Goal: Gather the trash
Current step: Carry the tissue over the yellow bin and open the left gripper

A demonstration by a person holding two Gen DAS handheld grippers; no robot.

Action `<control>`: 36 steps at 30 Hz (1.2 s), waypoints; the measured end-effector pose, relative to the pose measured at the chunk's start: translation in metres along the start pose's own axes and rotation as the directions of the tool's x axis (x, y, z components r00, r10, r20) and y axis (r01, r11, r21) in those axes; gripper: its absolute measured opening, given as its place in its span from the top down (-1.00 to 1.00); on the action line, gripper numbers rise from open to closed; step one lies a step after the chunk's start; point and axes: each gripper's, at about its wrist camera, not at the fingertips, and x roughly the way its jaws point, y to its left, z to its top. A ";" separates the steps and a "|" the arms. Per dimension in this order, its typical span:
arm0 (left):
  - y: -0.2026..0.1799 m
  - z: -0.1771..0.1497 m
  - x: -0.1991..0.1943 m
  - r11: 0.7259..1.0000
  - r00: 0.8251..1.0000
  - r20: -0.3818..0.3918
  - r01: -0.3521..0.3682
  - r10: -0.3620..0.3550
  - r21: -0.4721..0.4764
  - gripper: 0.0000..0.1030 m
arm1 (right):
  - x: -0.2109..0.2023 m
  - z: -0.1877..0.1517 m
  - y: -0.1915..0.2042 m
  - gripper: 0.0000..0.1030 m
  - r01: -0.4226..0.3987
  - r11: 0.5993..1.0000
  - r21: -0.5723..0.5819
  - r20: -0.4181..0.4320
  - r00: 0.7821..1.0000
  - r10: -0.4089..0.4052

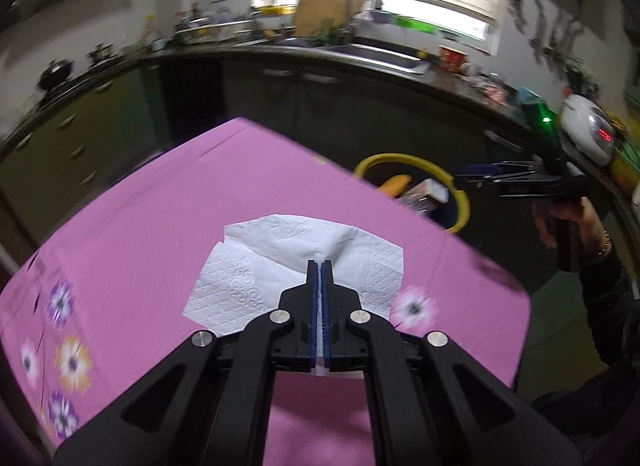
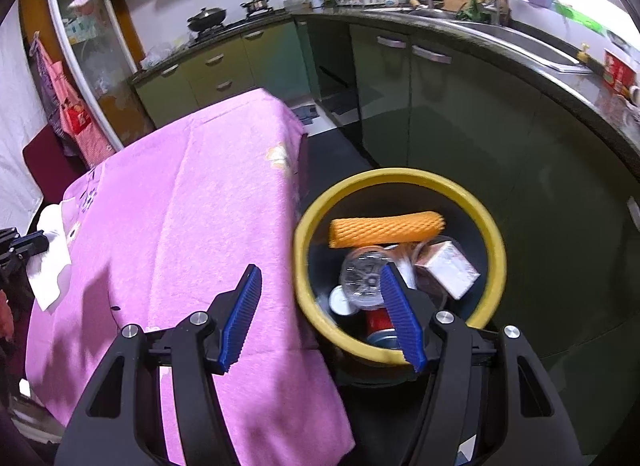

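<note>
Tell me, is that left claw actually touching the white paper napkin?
Touching. The left wrist view shows the left gripper shut on the napkin, with white paper squeezed between its blue pads.

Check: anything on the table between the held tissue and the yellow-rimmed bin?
Nothing: only bare pink tablecloth lies between the tissue, pinched in the left gripper, and the trash bin. The left wrist view shows the stretch; the right wrist view agrees.

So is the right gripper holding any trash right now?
No, the right gripper stands open with nothing between its blue pads, hovering by the yellow-rimmed bin that already holds trash.
</note>
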 end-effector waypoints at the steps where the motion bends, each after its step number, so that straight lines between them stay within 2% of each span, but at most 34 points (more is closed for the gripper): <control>1: -0.009 0.010 0.007 0.999 1.000 0.000 0.024 -0.024 0.022 0.97 | -0.003 0.000 -0.003 -0.19 0.005 1.000 0.006 0.004 1.000 -0.005; 6: -0.046 0.050 0.047 0.989 0.994 -0.011 0.108 -0.107 0.100 0.97 | -0.023 -0.006 -0.029 -0.19 0.041 0.998 0.043 0.029 0.999 -0.043; 10: -0.072 0.085 0.091 0.976 0.983 -0.045 0.181 -0.177 0.124 0.97 | -0.038 -0.011 -0.055 -0.20 0.068 0.994 0.081 0.051 0.996 -0.072; 16: -0.114 0.132 0.179 0.953 0.952 -0.159 0.280 -0.260 0.119 0.97 | -0.048 -0.022 -0.091 -0.20 0.079 0.986 0.149 0.060 0.994 -0.088; 19: -0.131 0.142 0.212 0.947 0.944 -0.197 0.292 -0.264 0.130 0.97 | -0.047 -0.028 -0.109 -0.20 0.080 0.980 0.185 0.052 0.994 -0.091; 22: -0.145 0.152 0.242 0.949 0.944 -0.219 0.281 -0.246 0.146 0.97 | -0.046 -0.033 -0.122 -0.20 0.082 0.975 0.205 0.046 0.995 -0.094; 25: -0.150 0.158 0.272 0.958 0.943 -0.244 0.260 -0.225 0.122 0.97 | -0.047 -0.035 -0.131 -0.20 0.082 0.973 0.216 0.044 0.995 -0.093; 31: -0.156 0.157 0.311 0.970 0.930 -0.313 0.229 -0.193 0.082 0.97 | -0.060 -0.041 -0.133 -0.22 0.076 0.976 0.206 0.055 0.994 -0.090; 36: -0.156 0.152 0.329 0.974 0.922 -0.342 0.217 -0.181 0.069 0.96 | -0.069 -0.043 -0.134 -0.22 0.080 0.973 0.218 0.071 0.993 -0.097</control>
